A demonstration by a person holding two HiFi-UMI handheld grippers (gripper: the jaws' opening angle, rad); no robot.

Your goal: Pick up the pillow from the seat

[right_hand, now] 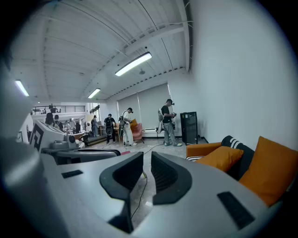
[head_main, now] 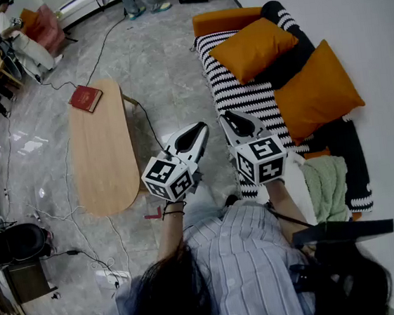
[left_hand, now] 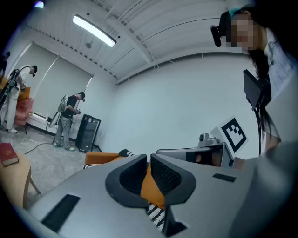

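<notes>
Two orange pillows lean on the back of a black-and-white striped sofa (head_main: 236, 96): the nearer pillow (head_main: 317, 94) and the farther pillow (head_main: 254, 48). Both grippers are held side by side over the floor at the sofa's near left edge, short of the pillows. My left gripper (head_main: 200, 126) is shut and empty. In the left gripper view (left_hand: 148, 158) an orange pillow (left_hand: 150, 186) and the striped seat (left_hand: 156, 214) show beyond the jaws. My right gripper (head_main: 225, 117) stands a narrow slit open (right_hand: 147, 155), with nothing in it. The pillows (right_hand: 223, 158) lie to its right.
A long wooden coffee table (head_main: 103, 150) with a red book (head_main: 86, 98) stands left of the sofa, and cables trail across the floor. A green cloth (head_main: 328, 188) lies on the sofa's near end. Several people (right_hand: 166, 122) and a black speaker (right_hand: 189, 126) are at the far end.
</notes>
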